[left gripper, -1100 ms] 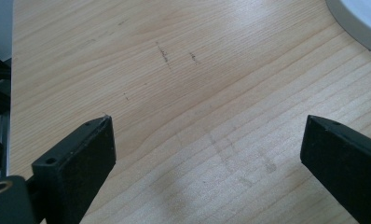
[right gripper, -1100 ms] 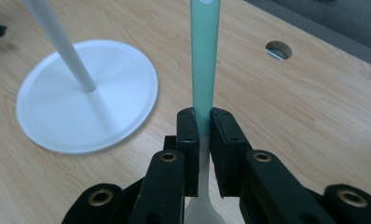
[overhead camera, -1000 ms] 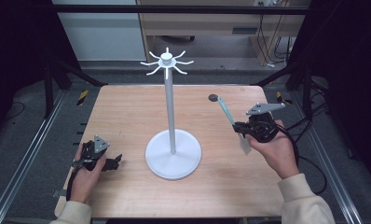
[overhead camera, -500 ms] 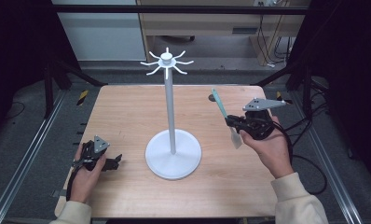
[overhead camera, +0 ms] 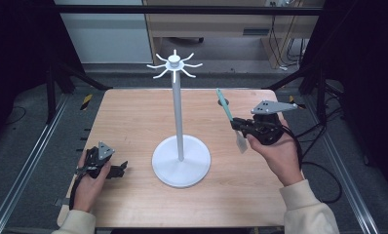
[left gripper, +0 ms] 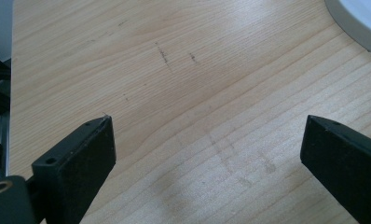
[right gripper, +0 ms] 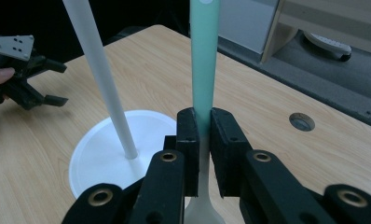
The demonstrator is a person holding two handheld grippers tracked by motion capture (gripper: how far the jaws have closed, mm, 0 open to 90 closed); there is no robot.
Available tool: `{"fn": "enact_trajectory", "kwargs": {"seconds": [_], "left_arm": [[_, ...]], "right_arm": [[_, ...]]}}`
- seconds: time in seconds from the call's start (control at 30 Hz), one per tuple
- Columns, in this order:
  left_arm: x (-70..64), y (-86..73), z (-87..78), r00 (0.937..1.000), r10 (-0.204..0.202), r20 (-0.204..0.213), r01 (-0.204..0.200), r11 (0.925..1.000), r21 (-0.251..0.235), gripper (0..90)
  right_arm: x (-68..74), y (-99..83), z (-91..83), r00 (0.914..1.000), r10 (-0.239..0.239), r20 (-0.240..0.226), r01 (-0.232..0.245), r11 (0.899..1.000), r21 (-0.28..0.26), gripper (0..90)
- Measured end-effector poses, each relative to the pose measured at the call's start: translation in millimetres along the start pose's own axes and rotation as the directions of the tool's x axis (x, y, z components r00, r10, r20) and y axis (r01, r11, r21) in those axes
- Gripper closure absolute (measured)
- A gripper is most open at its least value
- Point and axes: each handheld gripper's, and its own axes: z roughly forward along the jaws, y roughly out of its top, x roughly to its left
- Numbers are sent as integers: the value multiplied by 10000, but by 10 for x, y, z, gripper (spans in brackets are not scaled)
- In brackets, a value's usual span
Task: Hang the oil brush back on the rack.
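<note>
Where the right tongs [right gripper: 203,122] clamp it, the spatula [right gripper: 204,60] handle is hidden.

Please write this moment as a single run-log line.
right gripper: shut on spatula, raised | left gripper: open, low over table | stand: upright, hooks bare

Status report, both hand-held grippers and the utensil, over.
Right hand-held gripper shut on green-handled utensil, raised above the table. Left hand-held gripper open, holding nothing, low over the table. White hook stand between them; nothing blocks it.
</note>
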Motion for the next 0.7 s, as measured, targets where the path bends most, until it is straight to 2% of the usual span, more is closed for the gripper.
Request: {"fn": "enact_trajectory", "kwargs": {"seconds": [0.7], "left_arm": [[1,0,-1,10000,-3,1,3,10000,-9,28]], "right_arm": [[84,103,-18,9997,-9,-245,-4,9984,-557,821]]}}
